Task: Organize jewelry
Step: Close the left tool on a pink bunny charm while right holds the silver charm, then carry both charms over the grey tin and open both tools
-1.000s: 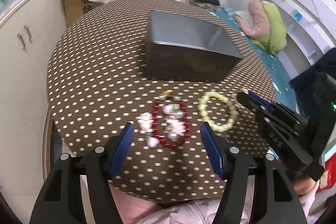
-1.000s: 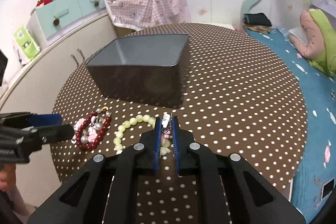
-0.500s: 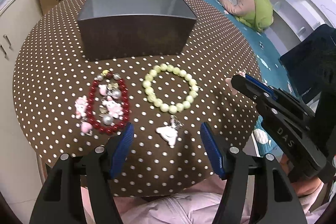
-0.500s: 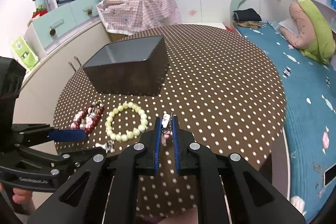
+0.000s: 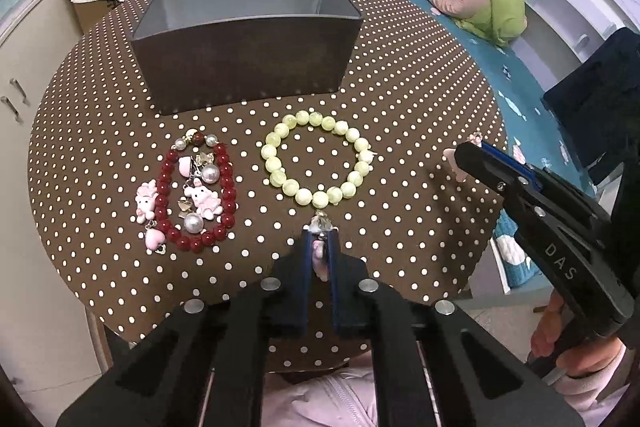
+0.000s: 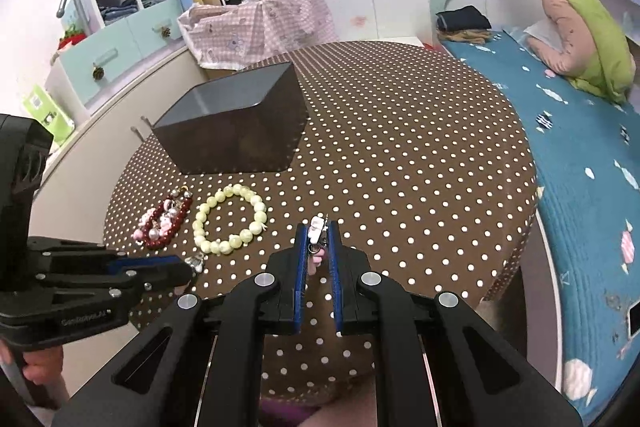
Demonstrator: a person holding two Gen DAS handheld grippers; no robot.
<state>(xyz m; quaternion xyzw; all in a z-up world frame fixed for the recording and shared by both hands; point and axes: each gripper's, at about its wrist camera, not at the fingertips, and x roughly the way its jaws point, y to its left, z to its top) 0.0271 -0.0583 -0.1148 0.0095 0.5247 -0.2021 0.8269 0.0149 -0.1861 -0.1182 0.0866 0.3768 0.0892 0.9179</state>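
My left gripper [image 5: 319, 241] is shut on a small pink-and-white charm [image 5: 320, 227] at the table's near edge, just in front of the pale green bead bracelet [image 5: 316, 159]. A red bead bracelet [image 5: 192, 193] with pink bunny charms lies to its left. The dark open box [image 5: 244, 39] stands behind them. My right gripper [image 6: 318, 233] is shut on another small charm [image 6: 316, 227] and holds it above the table, right of the green bracelet [image 6: 229, 219]. The left gripper also shows in the right wrist view [image 6: 188, 267].
The round table with a brown polka-dot cloth [image 6: 400, 147] fills the middle. A bed with a blue cover [image 6: 580, 155] is on the right. White cabinets [image 5: 24, 75] stand on the left. A pink checked cloth [image 6: 260, 15] lies behind the table.
My left gripper has closed on the charm that lay in front of the green bracelet. The right gripper has drawn back from the table's middle, still shut on its charm.
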